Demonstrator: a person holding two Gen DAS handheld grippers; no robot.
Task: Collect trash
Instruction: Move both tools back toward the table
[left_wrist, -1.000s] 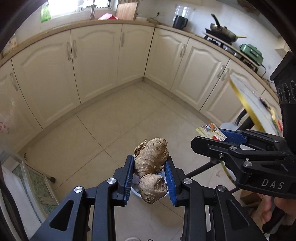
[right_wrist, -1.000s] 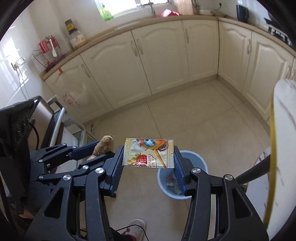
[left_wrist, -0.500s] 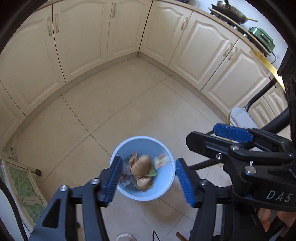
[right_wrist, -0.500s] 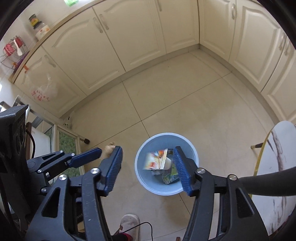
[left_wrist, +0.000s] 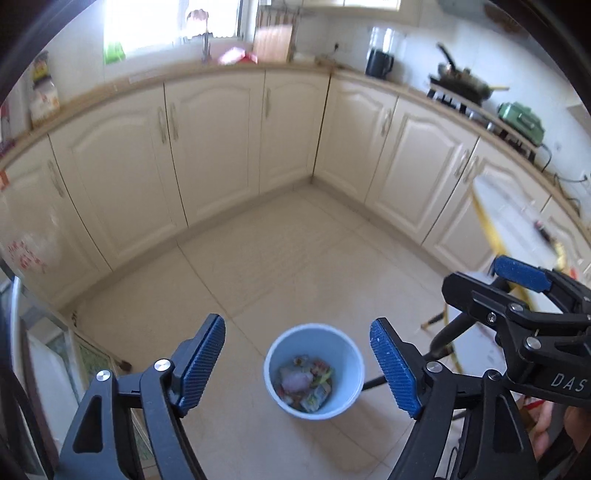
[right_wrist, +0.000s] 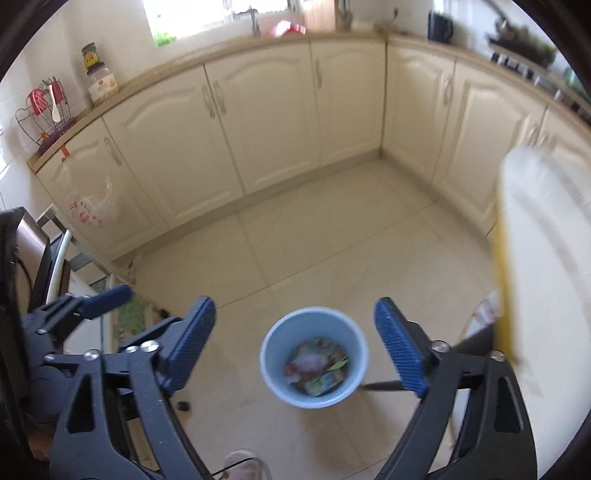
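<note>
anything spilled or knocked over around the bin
Nothing stands out. The blue bin stands upright on the floor with the trash inside it, and both grippers are open and empty.

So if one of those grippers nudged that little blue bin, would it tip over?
Probably it would slide or tip easily: the blue bin looks like thin plastic, stands free on smooth floor tiles, and holds only light-looking scraps. Its narrower base would not help.
</note>
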